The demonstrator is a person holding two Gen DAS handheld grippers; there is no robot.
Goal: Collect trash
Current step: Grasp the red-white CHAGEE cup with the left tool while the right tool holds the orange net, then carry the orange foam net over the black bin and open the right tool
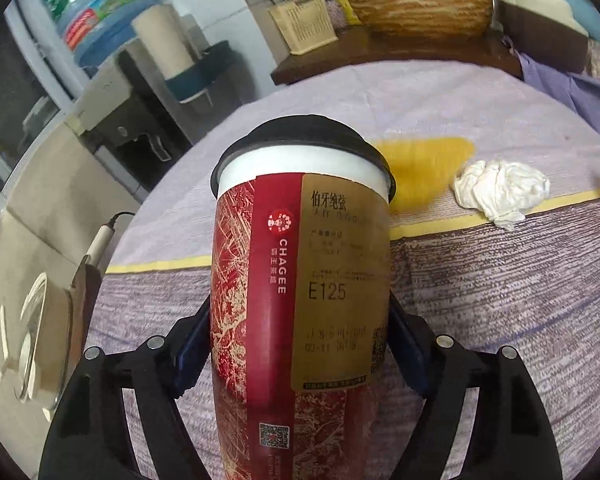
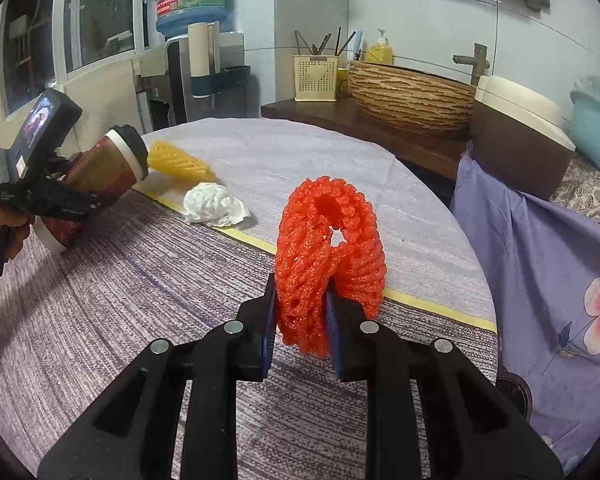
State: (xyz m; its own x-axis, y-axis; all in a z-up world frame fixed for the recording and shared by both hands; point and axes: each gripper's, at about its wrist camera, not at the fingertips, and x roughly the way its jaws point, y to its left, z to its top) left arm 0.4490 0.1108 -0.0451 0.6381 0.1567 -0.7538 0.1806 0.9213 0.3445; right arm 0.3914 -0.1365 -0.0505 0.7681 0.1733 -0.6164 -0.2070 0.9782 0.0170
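Left gripper [image 1: 300,344] has its jaws clamped on the red paper cup [image 1: 300,280], lifted and tilted over the table's [image 2: 100,300] left side. Right gripper [image 2: 302,320] pinches the orange foam net [image 2: 328,248] above the near table. Farther back on the cloth, a crumpled white tissue [image 2: 214,204] lies just beside a yellow foam net [image 2: 180,162].

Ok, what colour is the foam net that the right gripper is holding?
Bright orange-red: the foam mesh fruit net is pinched between the right gripper fingers, clearest in the right wrist view.

Two close wrist views across one shared table [image 1: 500,300], facing the counter [image 2: 380,128].
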